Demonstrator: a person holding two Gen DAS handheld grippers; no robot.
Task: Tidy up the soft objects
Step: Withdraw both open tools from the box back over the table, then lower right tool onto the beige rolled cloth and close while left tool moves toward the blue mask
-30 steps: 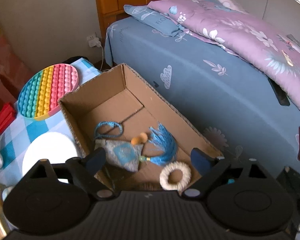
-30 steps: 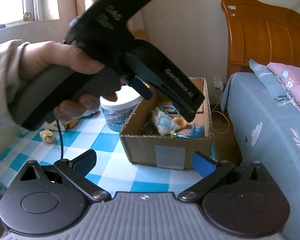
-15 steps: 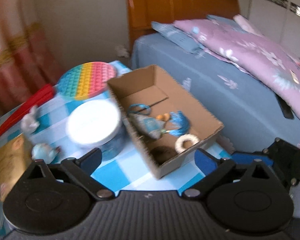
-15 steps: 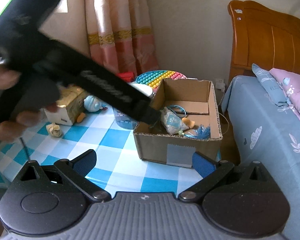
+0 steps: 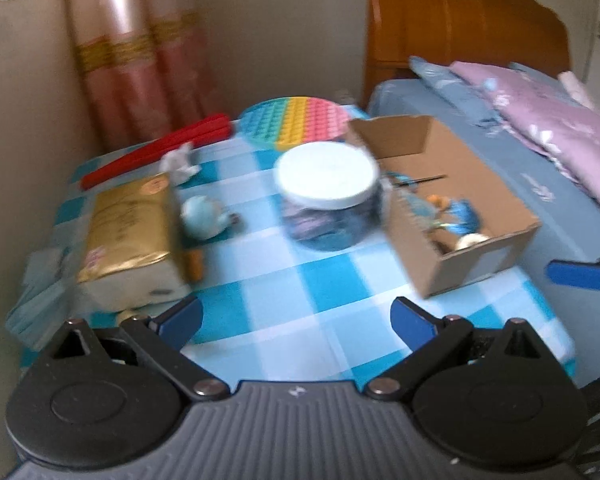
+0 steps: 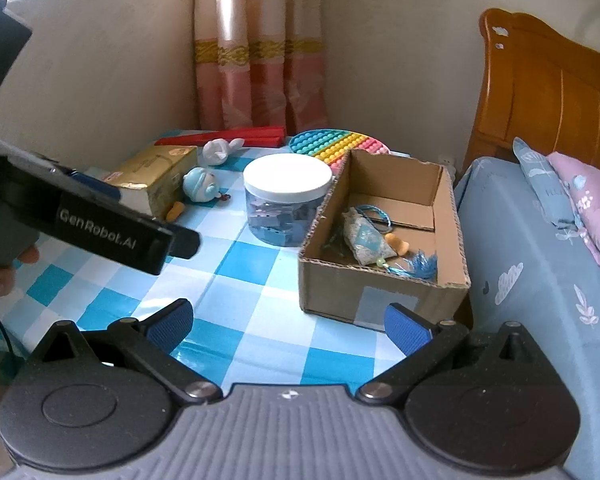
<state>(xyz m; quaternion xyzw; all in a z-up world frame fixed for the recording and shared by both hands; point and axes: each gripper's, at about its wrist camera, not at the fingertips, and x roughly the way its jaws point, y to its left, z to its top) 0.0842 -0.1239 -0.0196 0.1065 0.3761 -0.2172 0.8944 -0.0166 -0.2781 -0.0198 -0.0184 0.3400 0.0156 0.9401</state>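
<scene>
The cardboard box (image 6: 384, 280) stands at the table's right edge by the bed. Inside lie a patterned sachet with a blue tassel (image 6: 366, 240) and a white ring (image 5: 470, 240). A blue plush toy (image 6: 200, 186) lies beside the gold box, and a white plush rabbit (image 6: 220, 148) lies behind it. My left gripper (image 5: 296, 322) is open and empty over the near table, well short of the toys. Its black body (image 6: 100, 232) shows at the left of the right wrist view. My right gripper (image 6: 288, 322) hangs open and empty in front of the box.
A clear jar with a white lid (image 6: 288, 204) stands left of the box. A gold box (image 6: 156, 176), a round rainbow bubble mat (image 6: 336, 148) and a red strip (image 6: 228, 138) sit further back. The bed (image 6: 540, 280) borders the table's right side.
The left gripper has drawn back from over the box and swung left, so its view now takes in the whole table. In the right wrist view it has dropped to the left.
</scene>
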